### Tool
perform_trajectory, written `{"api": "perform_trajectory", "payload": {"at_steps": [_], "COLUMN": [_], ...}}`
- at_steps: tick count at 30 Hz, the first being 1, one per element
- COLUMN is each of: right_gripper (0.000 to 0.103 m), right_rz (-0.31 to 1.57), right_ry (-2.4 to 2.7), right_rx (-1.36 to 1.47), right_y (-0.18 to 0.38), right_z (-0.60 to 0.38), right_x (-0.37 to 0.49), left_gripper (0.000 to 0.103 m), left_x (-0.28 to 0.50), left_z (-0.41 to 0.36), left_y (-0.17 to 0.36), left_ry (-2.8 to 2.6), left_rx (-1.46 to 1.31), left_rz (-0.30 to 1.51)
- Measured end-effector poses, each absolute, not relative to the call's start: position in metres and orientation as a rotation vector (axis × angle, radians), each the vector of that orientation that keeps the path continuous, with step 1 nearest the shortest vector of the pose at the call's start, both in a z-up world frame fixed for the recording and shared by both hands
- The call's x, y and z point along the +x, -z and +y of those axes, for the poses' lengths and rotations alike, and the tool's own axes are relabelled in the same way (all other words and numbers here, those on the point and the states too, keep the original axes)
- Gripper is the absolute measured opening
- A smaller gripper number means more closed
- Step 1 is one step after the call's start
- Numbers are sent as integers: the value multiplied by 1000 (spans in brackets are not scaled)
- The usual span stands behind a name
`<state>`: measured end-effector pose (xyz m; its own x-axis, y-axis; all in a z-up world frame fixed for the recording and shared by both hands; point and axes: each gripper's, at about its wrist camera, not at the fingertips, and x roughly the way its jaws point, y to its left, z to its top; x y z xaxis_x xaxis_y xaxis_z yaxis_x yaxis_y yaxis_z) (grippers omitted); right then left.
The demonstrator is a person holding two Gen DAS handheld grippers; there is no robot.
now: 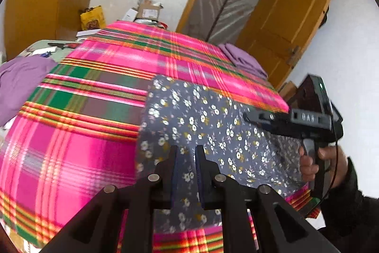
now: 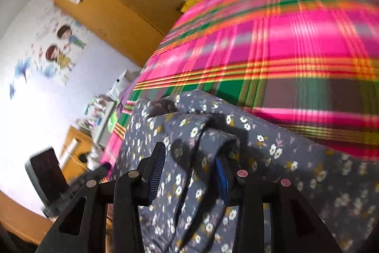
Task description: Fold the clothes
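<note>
Mid-fold, one floral garment on the bed.

We have the garment (image 1: 201, 125) lying folded over on the plaid sheet (image 1: 71, 146), near its front edge. Our left gripper (image 1: 187, 153) has narrow jaws with cloth between them; we can't tell if they pinch. Our right gripper (image 2: 189, 163) stands spread around a bunched fold, pads off it. Purple clothes (image 1: 21, 80) still lie crumpled at the bed's side; more folds left.

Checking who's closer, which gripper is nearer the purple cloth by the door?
Right. The right gripper reaches toward the purple cloth; the left gripper sits lower over the floral garment.
</note>
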<state>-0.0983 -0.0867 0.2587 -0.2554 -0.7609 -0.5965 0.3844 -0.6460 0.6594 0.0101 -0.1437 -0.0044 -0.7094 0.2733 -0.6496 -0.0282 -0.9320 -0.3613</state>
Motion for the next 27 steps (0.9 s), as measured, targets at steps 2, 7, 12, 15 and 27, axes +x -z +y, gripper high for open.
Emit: {"api": "perform_trajectory", "payload": {"at_steps": [2, 7, 12, 15, 27], "right_gripper": [20, 7, 10, 21, 20], "right_rz": [-524, -565, -615, -528, -152], "right_ry": [1994, 2054, 2038, 2112, 2214], "right_rx": [1201, 1119, 1237, 1230, 1044], "right_y": [-261, -267, -244, -258, -299], "right_z": [-81, -65, -63, -65, -111], "right_x": [-97, -85, -86, -81, -68], "left_gripper": [13, 13, 13, 13, 17], "left_x": [7, 5, 4, 5, -89], "left_z": [-139, -137, -139, -139, -143], "left_y": [9, 25, 27, 16, -4], "left_ry": [-2702, -2693, -2685, -2710, -2788], "left_rx": [-1123, -1173, -1176, -1165, -1225], "left_rz": [-478, -460, -459, -426, -252]}}
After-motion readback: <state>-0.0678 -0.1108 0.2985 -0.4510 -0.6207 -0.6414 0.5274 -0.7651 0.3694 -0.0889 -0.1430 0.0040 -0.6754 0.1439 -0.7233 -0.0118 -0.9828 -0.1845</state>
